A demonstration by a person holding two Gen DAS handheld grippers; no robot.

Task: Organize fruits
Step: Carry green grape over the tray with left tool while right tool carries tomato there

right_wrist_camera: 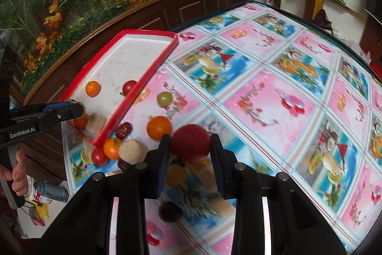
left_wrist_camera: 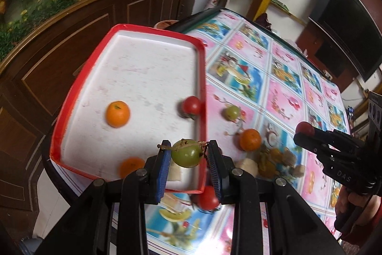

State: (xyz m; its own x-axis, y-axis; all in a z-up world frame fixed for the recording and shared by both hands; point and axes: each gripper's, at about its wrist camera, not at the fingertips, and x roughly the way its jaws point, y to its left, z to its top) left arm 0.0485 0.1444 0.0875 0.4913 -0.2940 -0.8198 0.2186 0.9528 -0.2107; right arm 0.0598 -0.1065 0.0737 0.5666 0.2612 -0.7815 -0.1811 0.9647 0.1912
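Note:
My left gripper (left_wrist_camera: 188, 152) is shut on a green fruit (left_wrist_camera: 186, 154) with a dry stem, held over the near right corner of the red-rimmed white tray (left_wrist_camera: 133, 63). In the tray lie an orange (left_wrist_camera: 117, 114), a red tomato (left_wrist_camera: 191, 105) against the right rim, and a second orange (left_wrist_camera: 131, 166). My right gripper (right_wrist_camera: 191, 147) is shut on a dark red round fruit (right_wrist_camera: 191, 146) above the table. In the left wrist view the right gripper (left_wrist_camera: 303, 133) shows at the right with that red fruit (left_wrist_camera: 303, 127). The left gripper (right_wrist_camera: 76, 109) reaches over the tray (right_wrist_camera: 133, 56) in the right wrist view.
Loose on the patterned tablecloth (right_wrist_camera: 262, 92) beside the tray lie a green fruit (right_wrist_camera: 164, 98), an orange (right_wrist_camera: 159, 127), a smaller orange (right_wrist_camera: 112, 148), a tomato (right_wrist_camera: 99, 155), a beige lump (right_wrist_camera: 131, 151), brown dates (right_wrist_camera: 123, 130) and a dark fruit (right_wrist_camera: 170, 210). A wooden cabinet (left_wrist_camera: 71, 35) stands behind the table.

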